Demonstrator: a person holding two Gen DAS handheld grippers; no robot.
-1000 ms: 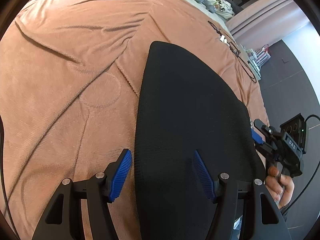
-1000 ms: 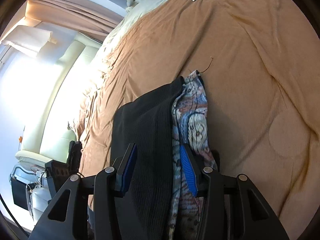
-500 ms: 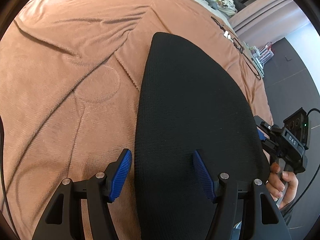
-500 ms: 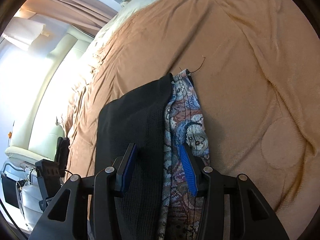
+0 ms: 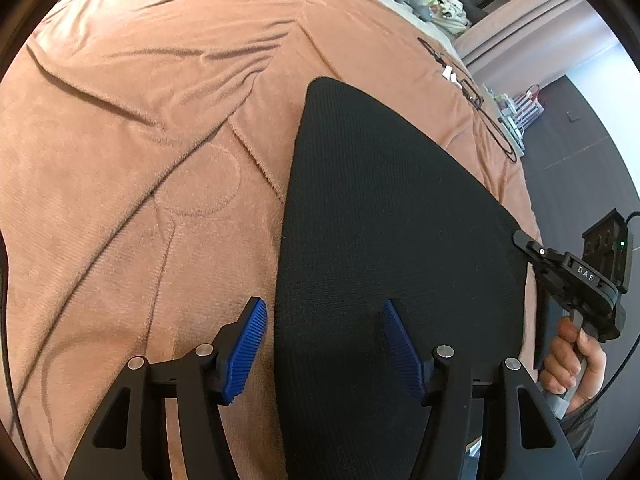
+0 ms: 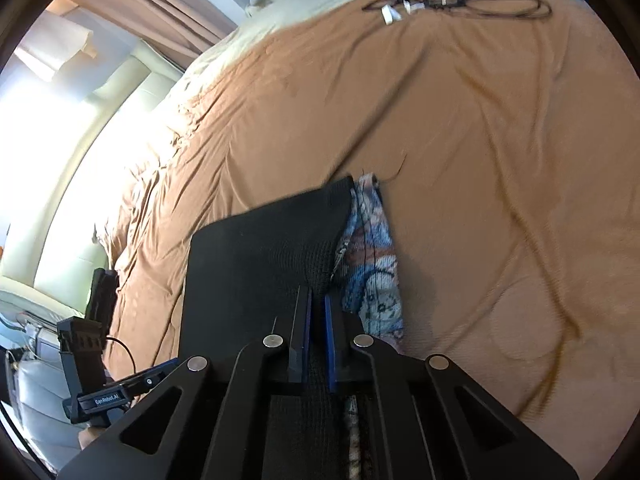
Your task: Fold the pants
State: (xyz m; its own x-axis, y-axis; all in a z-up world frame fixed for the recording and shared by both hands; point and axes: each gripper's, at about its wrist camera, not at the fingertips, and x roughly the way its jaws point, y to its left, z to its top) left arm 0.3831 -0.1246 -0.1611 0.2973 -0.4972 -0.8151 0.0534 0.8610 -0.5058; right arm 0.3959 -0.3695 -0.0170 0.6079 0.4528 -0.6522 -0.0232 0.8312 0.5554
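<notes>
Nearest, the right gripper has its jaws clamped on a pinch of the black pants at their right edge, where the cloth puckers up into the blue pads. The left gripper hangs with jaws apart over the near left edge of the pants, one pad over the brown blanket, the other over black cloth, gripping nothing. The pants lie flat on the bed, long axis running away from both grippers. A patterned cloth peeks out beside the pinched edge. Black cables lie farthest off.
</notes>
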